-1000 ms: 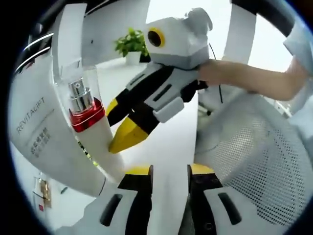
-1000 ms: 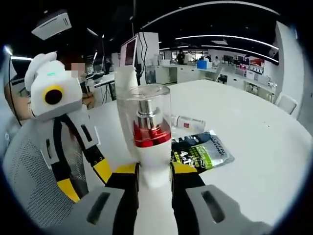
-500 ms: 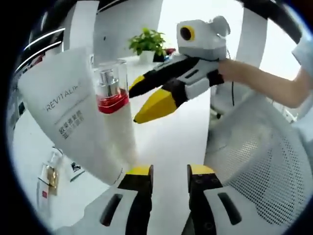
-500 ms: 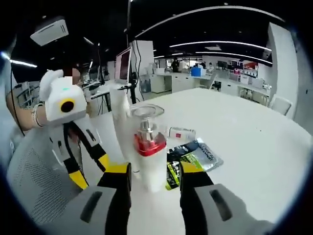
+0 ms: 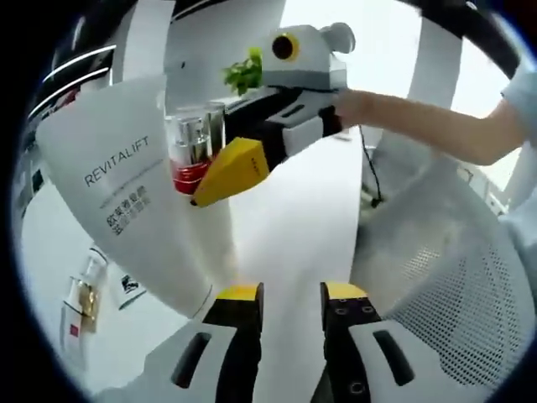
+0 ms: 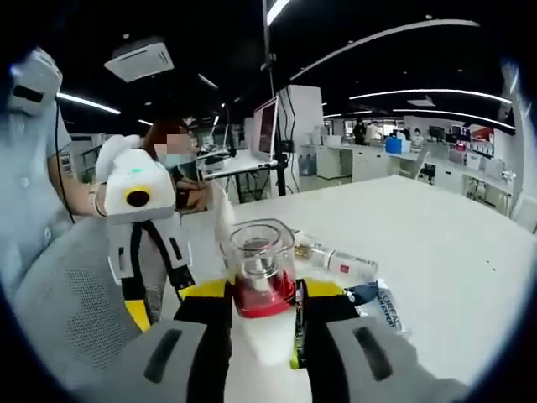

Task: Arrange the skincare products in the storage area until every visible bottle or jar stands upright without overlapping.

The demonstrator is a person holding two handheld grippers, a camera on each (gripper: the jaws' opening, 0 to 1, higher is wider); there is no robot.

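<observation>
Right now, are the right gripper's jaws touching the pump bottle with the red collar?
Touching. In the right gripper view, the right gripper has its yellow-tipped jaws pressed against both sides of the pump bottle, with no gap showing on either side.

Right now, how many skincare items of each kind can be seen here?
Pump bottle with red collar: 1
White tube: 1
Small bottle lying flat: 1
Sachet: 1
Total: 4

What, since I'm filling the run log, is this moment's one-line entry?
right gripper: shut on pump bottle | left gripper: open, empty | bottle: upright
</observation>
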